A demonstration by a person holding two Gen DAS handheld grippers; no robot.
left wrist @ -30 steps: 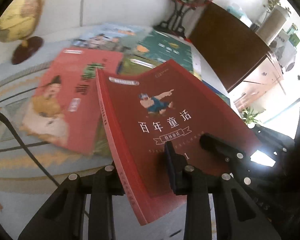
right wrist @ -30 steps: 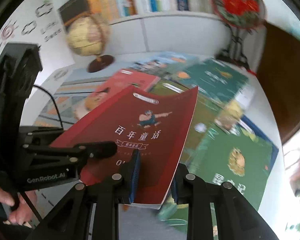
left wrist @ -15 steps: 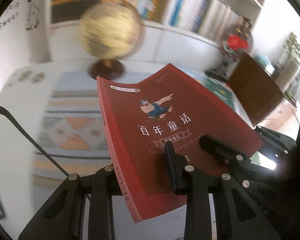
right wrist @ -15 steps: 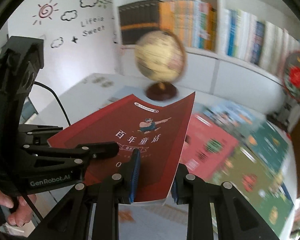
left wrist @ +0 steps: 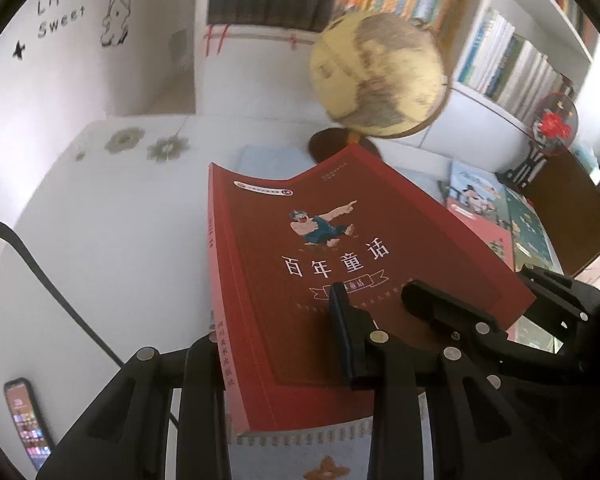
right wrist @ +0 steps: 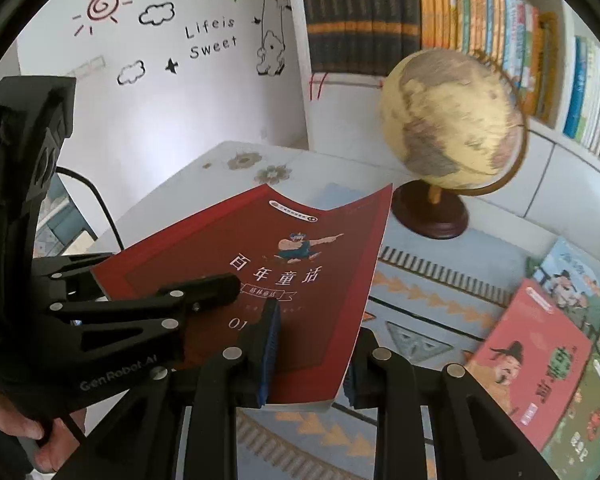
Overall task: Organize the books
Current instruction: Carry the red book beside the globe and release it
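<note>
A dark red paperback book [left wrist: 320, 272] with white Chinese title and a cartoon figure is held in the air by both grippers. My left gripper [left wrist: 284, 344] is shut on its near spine-side corner. My right gripper [right wrist: 312, 340] is shut on its near open-edge corner; the same book shows in the right wrist view [right wrist: 268, 276]. Each gripper appears in the other's view, left [right wrist: 140, 316] and right [left wrist: 480, 320]. Other books lie flat on the table at the right: a pink one [right wrist: 536, 360] and a cartoon one [left wrist: 476, 196].
A yellow globe [right wrist: 452, 128] on a dark wooden base stands behind the book. A bookshelf [right wrist: 420, 20] full of upright books lines the wall. A phone [left wrist: 26, 420] lies at the table's near left. A black cable [left wrist: 40, 280] crosses the white table. A patterned mat [right wrist: 420, 300] lies beneath.
Both grippers have swung left and up with the red book, away from the spread of books toward the globe and the table's left end. The grip has not changed.
</note>
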